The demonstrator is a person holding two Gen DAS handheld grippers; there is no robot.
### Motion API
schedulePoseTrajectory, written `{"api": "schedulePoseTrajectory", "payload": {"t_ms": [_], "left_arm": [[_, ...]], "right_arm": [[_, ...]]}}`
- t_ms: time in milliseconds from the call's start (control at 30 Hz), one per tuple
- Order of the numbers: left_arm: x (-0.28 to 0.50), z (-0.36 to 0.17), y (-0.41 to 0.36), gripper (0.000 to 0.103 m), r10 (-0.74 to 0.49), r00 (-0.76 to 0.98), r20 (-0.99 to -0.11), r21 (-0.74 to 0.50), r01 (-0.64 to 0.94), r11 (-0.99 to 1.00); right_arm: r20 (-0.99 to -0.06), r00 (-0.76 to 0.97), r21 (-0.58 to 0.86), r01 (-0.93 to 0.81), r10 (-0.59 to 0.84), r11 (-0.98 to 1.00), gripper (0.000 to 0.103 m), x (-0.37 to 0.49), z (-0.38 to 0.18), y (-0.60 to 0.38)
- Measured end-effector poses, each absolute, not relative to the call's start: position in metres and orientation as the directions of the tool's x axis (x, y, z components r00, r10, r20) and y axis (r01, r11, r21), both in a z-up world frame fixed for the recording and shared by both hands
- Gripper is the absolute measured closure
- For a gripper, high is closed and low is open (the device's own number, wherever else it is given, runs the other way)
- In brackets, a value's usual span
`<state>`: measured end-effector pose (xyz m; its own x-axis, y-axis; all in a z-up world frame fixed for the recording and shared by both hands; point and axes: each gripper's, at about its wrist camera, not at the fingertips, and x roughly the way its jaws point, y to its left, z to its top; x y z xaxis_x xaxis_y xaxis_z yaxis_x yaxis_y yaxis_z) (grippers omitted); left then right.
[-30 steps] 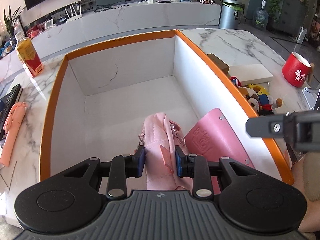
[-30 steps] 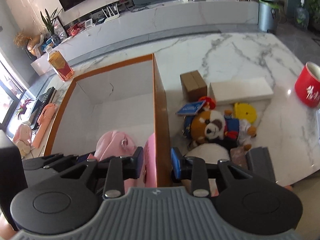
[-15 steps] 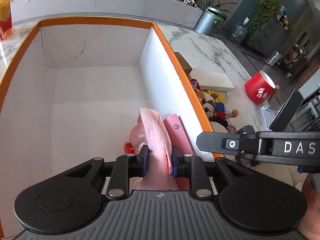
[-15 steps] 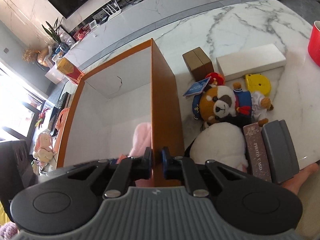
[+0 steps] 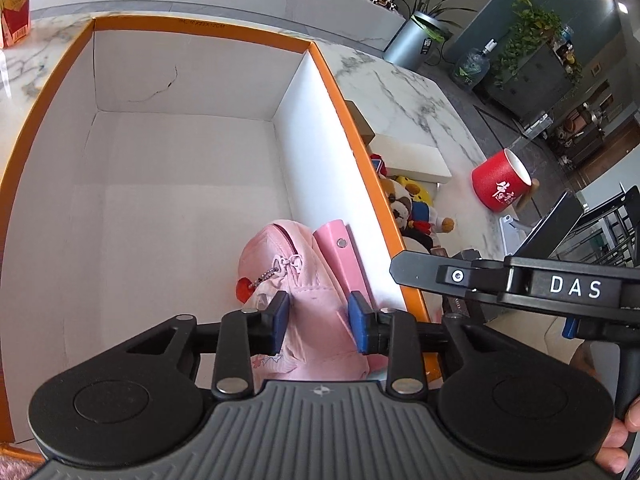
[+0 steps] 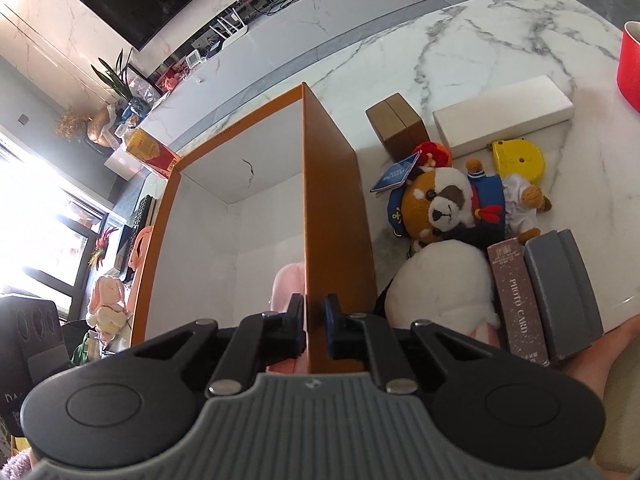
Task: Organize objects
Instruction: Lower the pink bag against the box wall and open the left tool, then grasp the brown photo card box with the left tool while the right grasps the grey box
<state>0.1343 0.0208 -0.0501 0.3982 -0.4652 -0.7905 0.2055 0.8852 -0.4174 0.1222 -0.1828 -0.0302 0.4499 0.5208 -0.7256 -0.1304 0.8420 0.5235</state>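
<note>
left gripper (image 5: 319, 317): fingers spread either side of pink pouch (image 5: 294, 288), pads just off the fabric; looks like a release.
pink pouch: standing on box floor, near corner, leaning against pink case (image 5: 343, 256) at the right wall.
right gripper (image 6: 315, 317): pinching wall of orange box (image 6: 328, 216), likely steadying it.
outside: plush toy (image 6: 448, 204), photo album (image 6: 516, 296) waiting on table.

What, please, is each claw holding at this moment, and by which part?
The left claw holds nothing; it stands open around the pink bag. The right claw pinches the box by its side wall.
</note>
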Motion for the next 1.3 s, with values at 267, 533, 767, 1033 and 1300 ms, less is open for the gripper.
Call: {"api": "schedulePoseTrajectory", "payload": {"t_ms": [267,533,767,1033,1300], "left_arm": [[0.13,-0.049,0.018,0.068,-0.445,0.422,-0.79,-0.387,0.22,0.895],[0.126,-0.045,0.019,0.063,-0.417,0.445,-0.793,-0.354,0.221,0.909],[0.12,-0.036,0.021,0.06,-0.385,0.487,-0.784,-0.322,0.212,0.923],[0.101,0.007,-0.003,0.06,-0.434,0.547,-0.715,-0.298,0.323,0.898],[0.092,0.009,-0.064,0.06,-0.502,0.476,-0.722,-0.284,0.458,0.842]], "right_arm": [[-0.723,0.454,0.515,-0.149,0.521,0.844,0.093,0.119,-0.029,-0.182],[-0.713,0.481,0.495,-0.169,0.51,0.852,0.089,0.113,-0.019,-0.188],[-0.699,0.534,0.479,-0.146,0.477,0.866,0.089,0.105,-0.009,-0.205],[-0.692,0.578,0.451,-0.121,0.433,0.884,0.084,0.093,0.0,-0.234],[-0.719,0.594,0.395,-0.079,0.362,0.915,0.08,0.08,-0.009,-0.27]]}}
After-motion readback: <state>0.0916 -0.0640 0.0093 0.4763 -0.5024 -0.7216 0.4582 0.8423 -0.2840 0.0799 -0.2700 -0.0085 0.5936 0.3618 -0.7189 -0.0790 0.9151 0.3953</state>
